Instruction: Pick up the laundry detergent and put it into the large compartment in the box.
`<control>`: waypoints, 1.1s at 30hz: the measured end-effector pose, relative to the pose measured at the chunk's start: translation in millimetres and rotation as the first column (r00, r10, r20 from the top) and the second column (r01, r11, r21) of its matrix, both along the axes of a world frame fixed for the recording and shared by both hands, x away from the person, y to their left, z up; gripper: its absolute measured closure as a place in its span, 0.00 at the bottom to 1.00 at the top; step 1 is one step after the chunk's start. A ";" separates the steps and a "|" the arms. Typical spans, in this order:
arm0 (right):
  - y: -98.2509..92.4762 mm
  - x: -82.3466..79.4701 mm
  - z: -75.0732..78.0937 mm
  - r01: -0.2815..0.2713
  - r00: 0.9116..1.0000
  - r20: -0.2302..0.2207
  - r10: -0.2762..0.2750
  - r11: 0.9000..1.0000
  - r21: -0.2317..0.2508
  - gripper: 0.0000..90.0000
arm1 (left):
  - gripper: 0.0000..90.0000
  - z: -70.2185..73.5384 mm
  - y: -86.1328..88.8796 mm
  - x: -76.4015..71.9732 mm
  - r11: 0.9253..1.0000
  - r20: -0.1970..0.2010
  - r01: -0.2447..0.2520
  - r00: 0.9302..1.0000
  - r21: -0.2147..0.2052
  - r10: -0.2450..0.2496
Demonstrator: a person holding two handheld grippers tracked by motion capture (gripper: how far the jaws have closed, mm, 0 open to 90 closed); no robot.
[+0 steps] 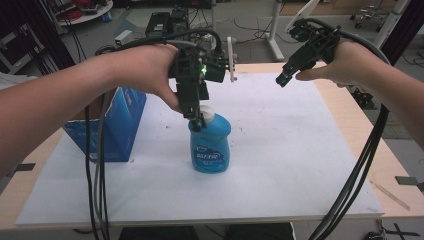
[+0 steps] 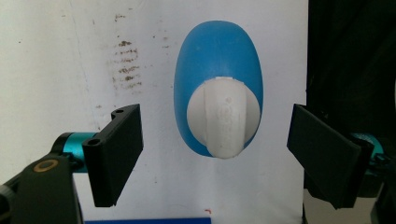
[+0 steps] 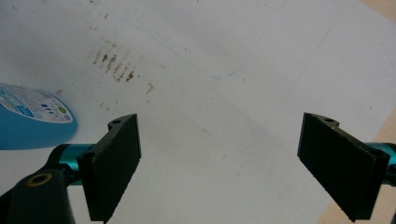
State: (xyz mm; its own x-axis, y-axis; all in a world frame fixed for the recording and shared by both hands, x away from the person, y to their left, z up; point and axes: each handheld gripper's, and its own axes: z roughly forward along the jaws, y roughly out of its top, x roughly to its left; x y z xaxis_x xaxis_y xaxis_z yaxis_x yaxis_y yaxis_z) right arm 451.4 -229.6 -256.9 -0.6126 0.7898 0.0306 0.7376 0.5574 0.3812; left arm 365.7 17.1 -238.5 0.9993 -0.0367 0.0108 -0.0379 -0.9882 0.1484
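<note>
A blue bottle point(image 1: 210, 145) with a white cap point(image 1: 206, 114) stands upright in the middle of the white sheet point(image 1: 280, 150). My left gripper point(image 1: 196, 119) hangs straight above it, pointing down. In the left gripper view the bottle point(image 2: 219, 60) and its cap point(image 2: 224, 116) sit between the two black jaws, which stand wide apart and touch nothing; my left gripper point(image 2: 217, 156) is open. My right gripper point(image 1: 283, 78) is held high over the sheet's far right, open. In the right gripper view, my right gripper point(image 3: 219, 163) has bare sheet between its jaws and the bottle point(image 3: 28, 121) at the left edge.
A blue carton point(image 1: 112, 125) stands open on the sheet's left side, close to the left forearm. Black cables trail from both grippers over the table's front edge. The wooden table point(image 1: 385, 155) shows at the right. Brown smudges point(image 3: 114, 63) mark the sheet.
</note>
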 end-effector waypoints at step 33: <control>-1.6 -2.4 -6.5 -0.008 1.000 -0.006 0.008 1.000 0.009 0.14 | 0.21 -29.1 -10.7 0.2 0.999 -0.017 0.009 1.000 0.045 -0.009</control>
State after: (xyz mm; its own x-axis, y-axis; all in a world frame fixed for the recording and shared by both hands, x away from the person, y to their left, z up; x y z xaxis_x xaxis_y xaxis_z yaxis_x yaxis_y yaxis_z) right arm 448.9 -231.2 -263.4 -0.6184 0.7847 0.0413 0.7355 0.5596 0.3819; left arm 365.9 6.4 -267.6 0.9989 -0.0457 -0.0083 -0.0446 -0.9935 0.1047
